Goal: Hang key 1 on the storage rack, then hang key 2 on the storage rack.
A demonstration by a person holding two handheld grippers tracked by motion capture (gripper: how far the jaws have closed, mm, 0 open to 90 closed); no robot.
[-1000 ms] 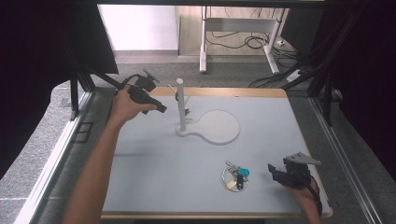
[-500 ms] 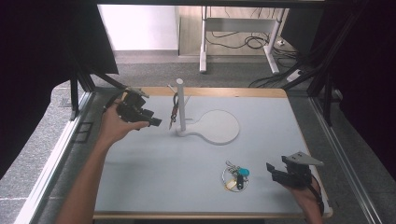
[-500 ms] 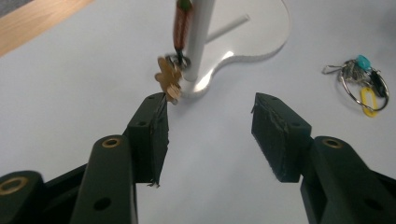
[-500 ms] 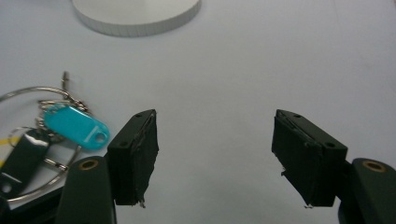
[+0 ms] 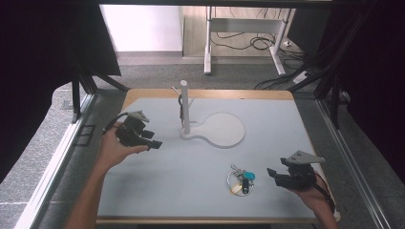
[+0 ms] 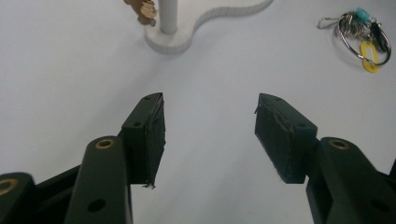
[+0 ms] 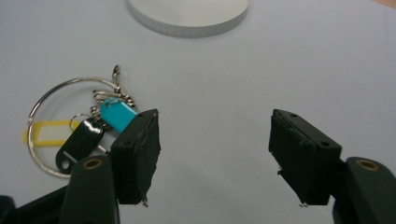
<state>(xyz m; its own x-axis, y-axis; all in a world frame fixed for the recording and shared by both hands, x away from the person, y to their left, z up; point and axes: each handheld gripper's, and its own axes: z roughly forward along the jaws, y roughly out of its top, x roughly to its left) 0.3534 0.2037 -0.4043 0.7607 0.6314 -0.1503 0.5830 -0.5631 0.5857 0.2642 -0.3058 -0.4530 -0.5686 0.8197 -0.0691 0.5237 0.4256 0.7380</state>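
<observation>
One key bunch lies flat on the tabletop, its long axis toward the single post stand; right gripper just beside it, fingers apart. Left gripper left of the stand, fingers just opening, empty.

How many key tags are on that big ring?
3, all on the ring near the right gripper: a blue tag, a black tag and a yellow tag. Others may be hidden underneath.
</observation>
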